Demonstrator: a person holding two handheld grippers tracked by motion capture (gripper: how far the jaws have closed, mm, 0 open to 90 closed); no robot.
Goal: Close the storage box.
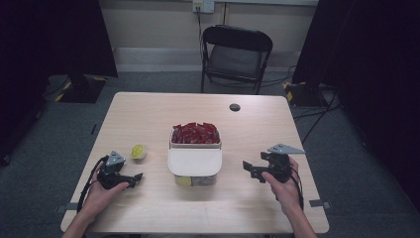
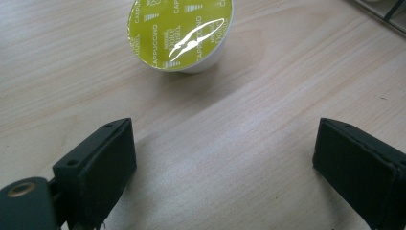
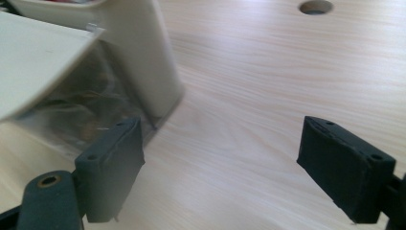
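- Currently my left gripper [image 1: 140,176] rests low over the pale wood-grain surface [image 1: 148,119], jaws spread wide with nothing between them.
- Just ahead of those jaws sits the round coffee capsule with the yellow-green foil lid [image 2: 181,33], upright, foil facing up, "cappuccino" printed on it. In the high view it stands alone, left of the box and apart from it.
- At the centre of the surface is the cream plastic storage box [image 1: 194,161]: its open rear compartment is heaped with red packets [image 1: 195,133], and a cream hinged flap [image 3: 38,60] covers the clear-walled front compartment, where at least one more yellow-green capsule shows through the wall.
- My right gripper [image 1: 246,169] is held to the right of the box, jaws also wide and empty; in the right gripper view one pad lies close to the box's front corner, but I cannot tell whether it touches.
- Step in hand, as I judge it: approach, before any grasp. The capsule is free and the flap down.
- Next move probably calls for advancing the left gripper until the capsule lies squarely between the pads, then closing gently on its sides; the right gripper would need to lift the flap.
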